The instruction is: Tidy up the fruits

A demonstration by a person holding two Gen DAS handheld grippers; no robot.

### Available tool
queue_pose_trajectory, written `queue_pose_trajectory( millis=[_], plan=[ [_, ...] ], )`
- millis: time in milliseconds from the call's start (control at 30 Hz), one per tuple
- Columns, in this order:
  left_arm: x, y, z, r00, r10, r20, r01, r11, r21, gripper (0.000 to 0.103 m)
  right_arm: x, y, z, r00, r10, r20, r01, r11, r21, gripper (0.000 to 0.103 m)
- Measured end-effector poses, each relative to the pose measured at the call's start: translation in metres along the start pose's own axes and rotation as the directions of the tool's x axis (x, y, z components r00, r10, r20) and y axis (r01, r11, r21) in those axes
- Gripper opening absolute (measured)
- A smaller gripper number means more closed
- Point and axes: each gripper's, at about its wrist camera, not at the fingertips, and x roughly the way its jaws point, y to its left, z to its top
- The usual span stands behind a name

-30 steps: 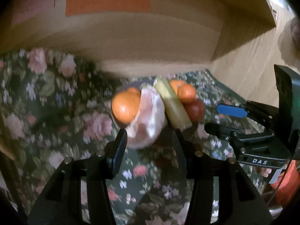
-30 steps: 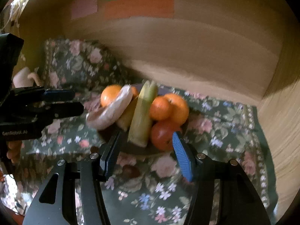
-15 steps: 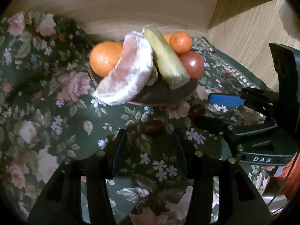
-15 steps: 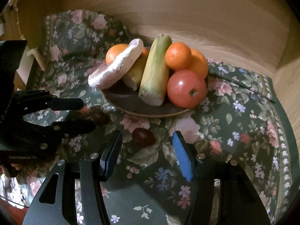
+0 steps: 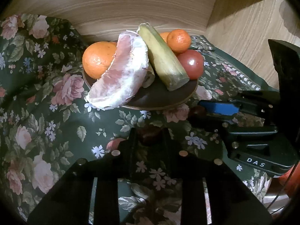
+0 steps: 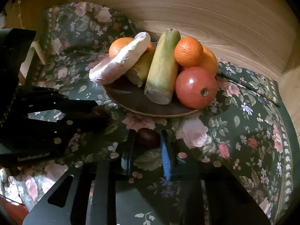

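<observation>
Two small dark red fruits lie on the floral cloth in front of a brown plate [image 5: 159, 105]. My left gripper [image 5: 149, 133] is closing its jaws on one dark red fruit [image 5: 150, 136], and both pads touch it. To its right, my right gripper [image 5: 195, 111] is closing on the other dark red fruit [image 6: 147, 137], its blue pad against the fruit's side. In the right wrist view the left gripper [image 6: 100, 112] reaches in from the left. The plate [image 6: 150, 110] holds an orange [image 5: 97, 60], a pomelo segment [image 5: 120, 75], a green stalk [image 5: 163, 60], a mandarin [image 5: 179, 40] and a tomato [image 6: 196, 87].
A dark floral cloth [image 5: 56, 121] covers the surface and bunches up at the back left. A wooden wall [image 5: 140, 5] stands close behind the plate and turns a corner on the right. Something orange-red [image 5: 288, 176] shows at the lower right edge.
Both grippers have come down toward the cloth, and each has closed on a dark red fruit that lay between its open fingers. The plate now sits higher in both views.
</observation>
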Motion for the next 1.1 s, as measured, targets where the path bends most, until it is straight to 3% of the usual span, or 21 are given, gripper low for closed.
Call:
queue_pose_trajectory(
  millis=[433,900,1033,1100],
  plan=[
    [-0.021,-0.005,0.025,0.996,-0.018,0.088,0.02,1.0,-0.018,0.025,-0.025,-0.017,0.015,0.996,-0.041,0.084,0.037,0.998,0.044,0.022],
    [0.011,-0.006,0.038,0.998,0.007,0.063,-0.003,0.999,-0.053,0.025,0.0,-0.022,0.022,0.999,-0.037,0.013,0.037,0.999,0.026,0.022],
    [0.016,-0.007,0.039,0.998,-0.001,0.055,0.004,0.999,-0.046,0.031,0.001,-0.018,0.022,0.999,-0.051,0.009,0.051,0.999,0.003,0.023],
    [0.017,-0.007,0.04,0.999,-0.002,0.055,0.004,0.999,-0.037,0.033,0.002,-0.018,0.022,0.999,-0.038,0.004,0.038,0.999,0.002,0.028]
  ],
)
